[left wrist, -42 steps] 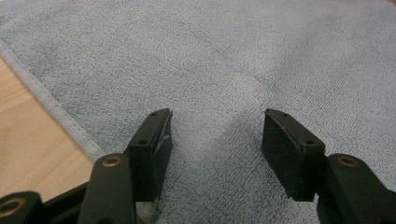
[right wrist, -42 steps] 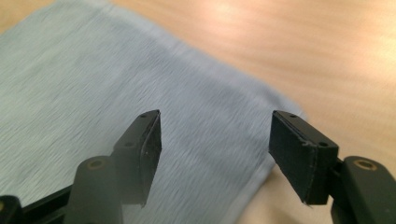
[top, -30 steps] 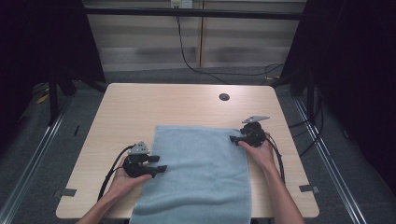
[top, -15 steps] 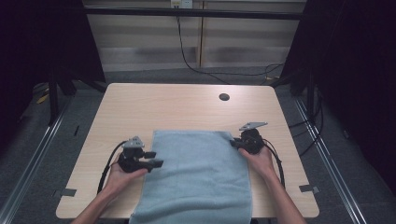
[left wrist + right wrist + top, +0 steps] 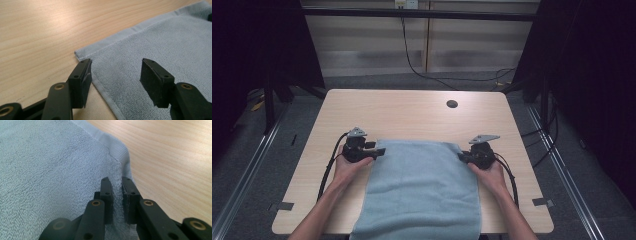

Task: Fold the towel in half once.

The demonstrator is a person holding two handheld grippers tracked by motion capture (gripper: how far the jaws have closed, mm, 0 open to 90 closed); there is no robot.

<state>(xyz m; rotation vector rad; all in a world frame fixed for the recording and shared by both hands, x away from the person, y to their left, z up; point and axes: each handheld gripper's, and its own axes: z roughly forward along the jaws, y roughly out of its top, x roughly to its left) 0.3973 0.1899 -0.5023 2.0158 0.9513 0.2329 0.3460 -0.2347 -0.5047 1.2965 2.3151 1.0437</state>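
A light blue towel [image 5: 422, 190] lies flat on the wooden table [image 5: 412, 110], and its near end hangs over the front edge. My left gripper [image 5: 379, 151] hovers at the towel's far left corner [image 5: 82, 53]. Its jaws have just been opening and stand wide apart over the cloth [image 5: 162, 37], with no pad pressing on it. My right gripper [image 5: 462, 156] is at the far right corner. It has just closed and now pinches a ridge of the towel's side hem [image 5: 117, 186] between its pads.
A small dark round hole [image 5: 452, 104] sits in the table beyond the towel, toward the far right. Bare wood [image 5: 37, 30] stretches past the towel's far edge and on both sides. Cables trail from both grippers toward the person.
My left hand has moved away from the person, up the towel's left edge to its far corner. My right gripper has shut on the towel's right hem and drawn back slightly.
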